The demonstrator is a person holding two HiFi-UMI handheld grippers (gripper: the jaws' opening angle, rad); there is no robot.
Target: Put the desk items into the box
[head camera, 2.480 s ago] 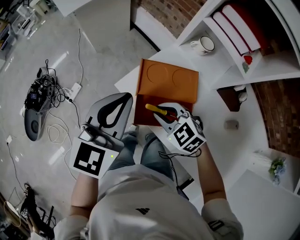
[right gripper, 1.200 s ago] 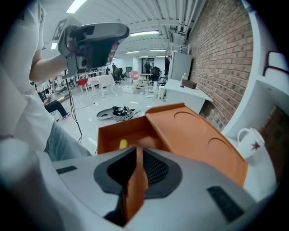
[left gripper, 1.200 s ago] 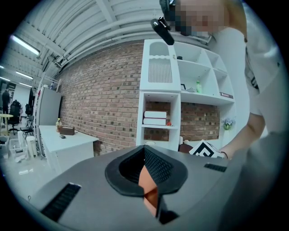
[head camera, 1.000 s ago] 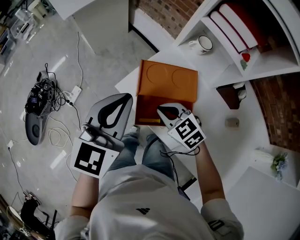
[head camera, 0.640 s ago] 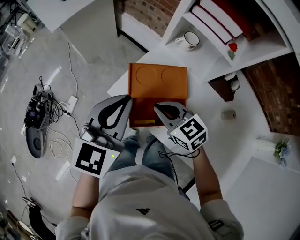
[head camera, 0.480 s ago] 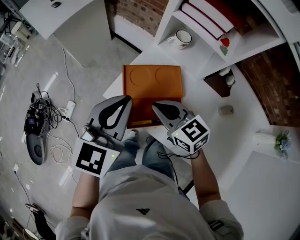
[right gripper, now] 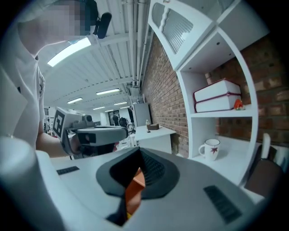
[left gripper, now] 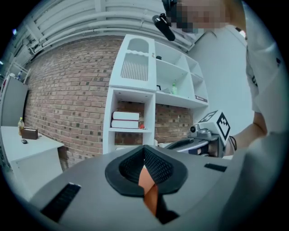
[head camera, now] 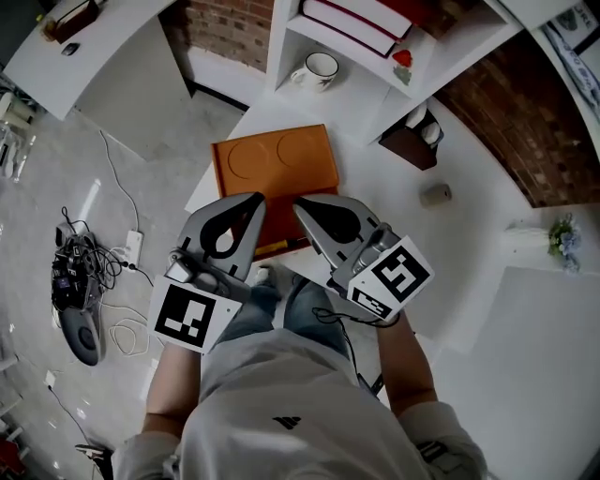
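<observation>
My L tongs [head camera: 251, 201] clenched, R tongs [head camera: 304, 206] clenched too, tips side by side over near edge of orange box [head camera: 277, 161], yellow item [head camera: 272, 248] inside at that edge, bare worktop [head camera: 375, 202] to R of box.

The box [head camera: 275, 167] lies on the bench [head camera: 469, 267]. Behind the box a mug [head camera: 319, 68] stands in the shelf unit [head camera: 281, 33], under the shelf carrying the books [head camera: 349, 13]. Over the box's near edge hang the left gripper [head camera: 253, 199] and right gripper [head camera: 300, 206], side by side; right of the box, well apart, sits a small block [head camera: 433, 194], and left of it cables [head camera: 80, 281] lie on the floor [head camera: 56, 178].
</observation>
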